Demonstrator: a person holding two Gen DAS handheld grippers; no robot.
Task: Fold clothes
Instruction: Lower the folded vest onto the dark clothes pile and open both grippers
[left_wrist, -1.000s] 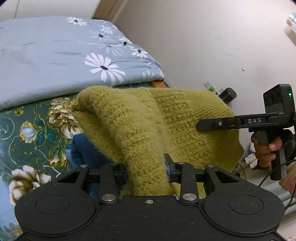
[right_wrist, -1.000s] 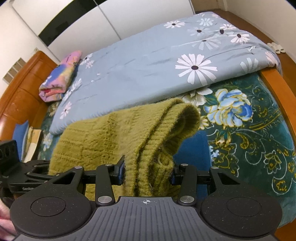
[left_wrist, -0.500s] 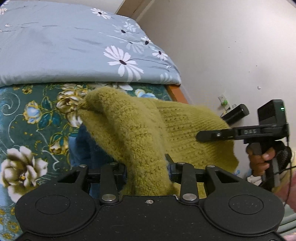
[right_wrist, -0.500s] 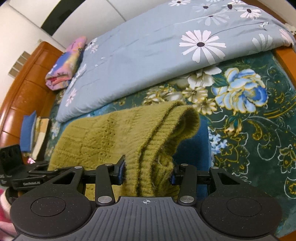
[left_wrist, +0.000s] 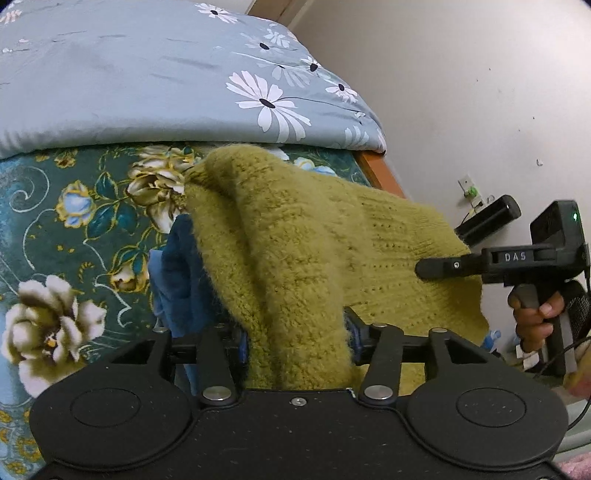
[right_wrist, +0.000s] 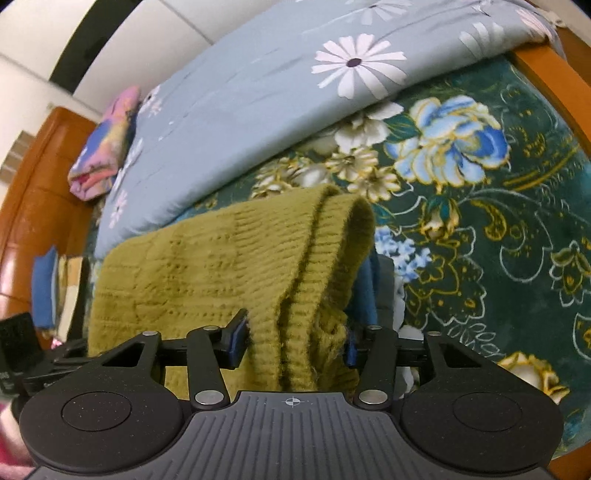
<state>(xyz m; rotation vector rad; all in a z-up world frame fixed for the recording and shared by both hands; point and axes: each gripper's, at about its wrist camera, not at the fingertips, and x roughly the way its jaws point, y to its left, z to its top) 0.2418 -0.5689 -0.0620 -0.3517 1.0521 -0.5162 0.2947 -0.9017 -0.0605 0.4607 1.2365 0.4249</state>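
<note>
An olive-green knitted sweater (left_wrist: 295, 251) hangs between both grippers, held up over the bed. My left gripper (left_wrist: 297, 332) is shut on one bunched edge of it. My right gripper (right_wrist: 295, 339) is shut on the other edge of the sweater (right_wrist: 229, 266), where a ribbed hem folds over. The right gripper also shows from the side in the left wrist view (left_wrist: 517, 258), beyond the sweater. A dark blue garment (left_wrist: 181, 273) lies on the bed under the sweater; it shows in the right wrist view (right_wrist: 364, 291) too.
The bed has a dark green flowered blanket (right_wrist: 480, 229) and a light blue daisy quilt (left_wrist: 147, 74) behind it. A folded pink and blue cloth (right_wrist: 103, 155) lies by the wooden headboard (right_wrist: 40, 192). A white wall (left_wrist: 480, 92) with a socket stands to the right.
Both grippers have moved forward and lower over the bed with the sweater in them; the sweater hangs nearer the green blanket and the blue garment.
</note>
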